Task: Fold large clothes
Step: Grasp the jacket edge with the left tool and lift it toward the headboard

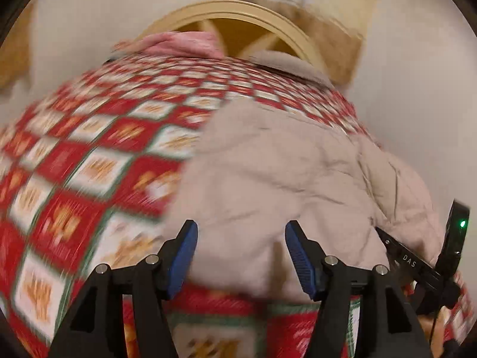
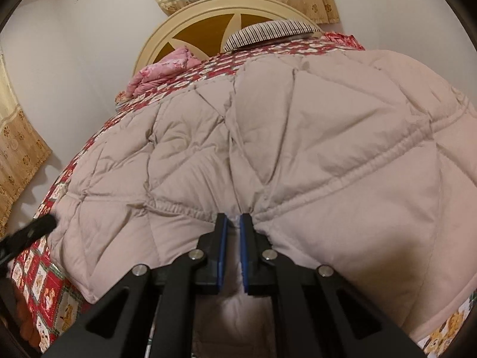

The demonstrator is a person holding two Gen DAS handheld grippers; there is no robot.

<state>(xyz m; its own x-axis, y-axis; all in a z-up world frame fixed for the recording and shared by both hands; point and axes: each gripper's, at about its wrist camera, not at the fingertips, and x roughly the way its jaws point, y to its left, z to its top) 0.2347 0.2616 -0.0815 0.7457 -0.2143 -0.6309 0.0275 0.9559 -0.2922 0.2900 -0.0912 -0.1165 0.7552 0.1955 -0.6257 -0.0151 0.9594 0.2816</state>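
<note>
- The beige quilted jacket (image 2: 298, 137) was spread flat on the bed, over the red checked bedspread (image 1: 89, 155), probably so that its whole shape could be reached for folding.
- Relative to the round headboard (image 2: 226, 9), the jacket lay at the far end of the bed, and it covered most of the bedspread in the right wrist view.
- The right gripper (image 2: 234, 223) was closed on the near hem of the jacket, at the gathered seam; a pinch of fabric was seen between its blue pads. This edge was most likely held so that it could be lifted and carried toward the headboard.
- The left gripper (image 1: 241, 232) was open, with its blue pads (image 1: 184, 256) apart and not pressing on the cloth. It hung just over a corner of the jacket, on the side away from the headboard, and nothing was gripped by it.
- The left view was blurred, so it could not be told whether the fingers touched the fabric.
- A pink folded cloth (image 2: 161, 71) and a striped pillow (image 2: 268, 31) were kept close to the headboard, well apart from the folding area.
</note>
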